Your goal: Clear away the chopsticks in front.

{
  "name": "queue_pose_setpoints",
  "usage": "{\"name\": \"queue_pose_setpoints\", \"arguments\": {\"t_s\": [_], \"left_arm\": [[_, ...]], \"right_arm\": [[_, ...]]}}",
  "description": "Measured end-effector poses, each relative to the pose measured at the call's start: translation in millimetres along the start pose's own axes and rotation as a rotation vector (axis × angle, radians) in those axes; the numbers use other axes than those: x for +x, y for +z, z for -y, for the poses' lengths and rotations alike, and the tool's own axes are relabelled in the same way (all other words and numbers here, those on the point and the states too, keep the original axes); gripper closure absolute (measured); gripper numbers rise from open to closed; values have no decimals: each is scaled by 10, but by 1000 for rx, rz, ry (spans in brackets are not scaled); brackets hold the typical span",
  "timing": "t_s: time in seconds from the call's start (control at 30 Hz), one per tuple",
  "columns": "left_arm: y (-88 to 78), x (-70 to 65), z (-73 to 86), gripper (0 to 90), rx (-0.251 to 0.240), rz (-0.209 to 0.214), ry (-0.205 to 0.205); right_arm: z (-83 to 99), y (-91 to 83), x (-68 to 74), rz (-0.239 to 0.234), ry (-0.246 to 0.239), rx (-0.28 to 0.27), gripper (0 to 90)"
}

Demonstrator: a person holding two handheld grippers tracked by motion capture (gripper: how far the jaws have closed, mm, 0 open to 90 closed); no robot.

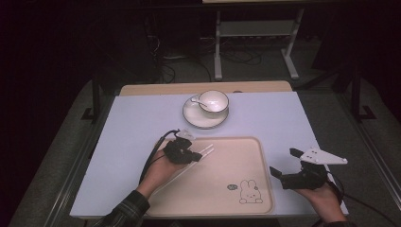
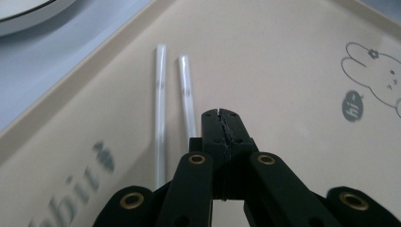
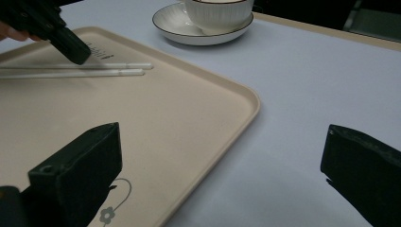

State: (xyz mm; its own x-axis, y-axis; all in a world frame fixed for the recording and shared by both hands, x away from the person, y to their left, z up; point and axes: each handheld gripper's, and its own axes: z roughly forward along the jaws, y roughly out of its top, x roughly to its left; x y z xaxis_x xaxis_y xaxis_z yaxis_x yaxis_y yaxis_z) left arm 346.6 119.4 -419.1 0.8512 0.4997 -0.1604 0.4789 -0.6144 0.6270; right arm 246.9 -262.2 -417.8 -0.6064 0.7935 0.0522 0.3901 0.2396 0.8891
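On near-left part of beige tray (image 1: pixel 246 156): pair of white chopsticks (image 2: pixel 161 94) lying side by side, just beside left gripper (image 2: pixel 220 115), jaws pressed together, empty. Probably light, stiff, slick, prone to rolling; best pinched mid-length. Right gripper (image 1: pixel 286 163) spread wide, empty, right of tray.

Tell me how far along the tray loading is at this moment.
Done: both white chopsticks lie side by side on the beige tray. In hand: nothing; the left gripper sits just above them with jaws shut and empty, and the right gripper waits open beside the tray's right edge. Probably left: the bowl with its spoon and the saucer under it remain on the table beyond the tray.
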Motion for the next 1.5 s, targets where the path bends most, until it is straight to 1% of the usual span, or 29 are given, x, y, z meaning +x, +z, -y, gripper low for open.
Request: {"name": "queue_pose_setpoints", "arguments": {"t_s": [0.03, 0.07, 0.1, 0.13, 0.17, 0.23, 0.3, 0.37, 0.43, 0.5, 0.53, 0.57, 0.8, 1.07, 1.3, 1.5], "left_arm": [[48, 4, -30, 896, 7, 0, 7], [143, 8, -79, 896, 7, 0, 16], [143, 8, -79, 896, 7, 0, 16], [184, 14, -99, 896, 8, 1, 17], [254, 29, -130, 895, 16, -14, 31], [315, 40, -151, 895, 20, -35, 46], [342, 51, -159, 896, 21, -43, 47], [363, 82, -163, 896, 11, -49, 45], [355, 115, -160, 896, 6, -57, 33], [323, 163, -141, 896, 8, -67, 23], [323, 163, -141, 896, 8, -67, 23], [295, 196, -120, 896, 11, -81, 19], [191, 273, -23, 896, 14, -86, -9], [39, 343, 117, 896, 30, -100, -41], [-140, 401, 315, 896, 26, -117, -92], [-304, 433, 506, 895, 20, -119, -122]], "right_arm": [[1, -3, -2, 0, 2, -1, 0], [2, -5, -5, 1, 2, -1, 0], [3, -7, -7, 1, 2, -1, 0], [5, -9, -11, 1, 2, -1, 0], [8, -11, -14, 2, 4, 0, 0], [10, -14, -20, 4, 5, -2, 0], [11, -15, -21, 4, 6, -2, 0], [12, -16, -23, 4, 5, -2, 0], [13, -19, -22, 4, 5, -1, 0], [14, -21, -23, 4, 5, -1, 0], [14, -21, -23, 4, 5, -1, 0], [14, -22, -26, 5, 5, -1, 0], [14, -24, -32, 4, 5, -3, 0], [25, -19, -52, 1, 12, -3, 0], [20, -2, -61, -4, 9, -5, 0], [4, 23, -47, -6, 5, -1, 0]]}}
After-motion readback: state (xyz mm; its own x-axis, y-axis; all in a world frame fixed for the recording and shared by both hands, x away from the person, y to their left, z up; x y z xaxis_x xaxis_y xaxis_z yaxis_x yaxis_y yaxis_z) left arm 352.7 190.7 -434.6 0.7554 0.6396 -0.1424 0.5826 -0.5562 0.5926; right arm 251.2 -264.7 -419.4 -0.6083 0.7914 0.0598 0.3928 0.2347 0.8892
